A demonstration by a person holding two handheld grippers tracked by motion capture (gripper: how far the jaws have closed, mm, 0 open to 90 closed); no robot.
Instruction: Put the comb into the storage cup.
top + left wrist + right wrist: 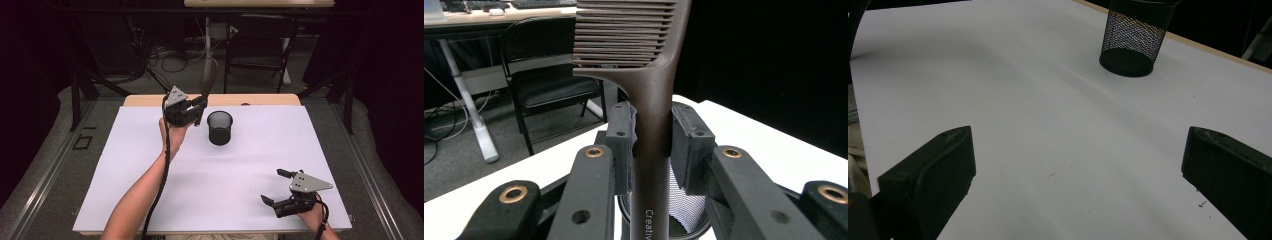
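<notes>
At the far left of the white table (150, 190), the left gripper (200, 104) is clamped on the handle of a dark brown comb (208, 75), which stands upright with its toothed end raised above the table's far edge. In the left gripper view the comb (651, 95) rises between the two padded jaws, both pressed against its handle, the teeth pointing left at the top. Just right of that gripper, near the far middle of the table, stands a black mesh cup (220, 128), upright and open at the top, apart from the comb; part of its mesh (684, 205) shows below the jaws in the left gripper view. Behind the table, a black chair (260, 45) and a tangle of cables (165, 60) sit on the floor. At the near right corner, the right gripper (276, 186) rests low over the table with its jaws wide apart and nothing between them. In the right gripper view, bare table lies between it and the cup (1134, 37), well apart.
</notes>
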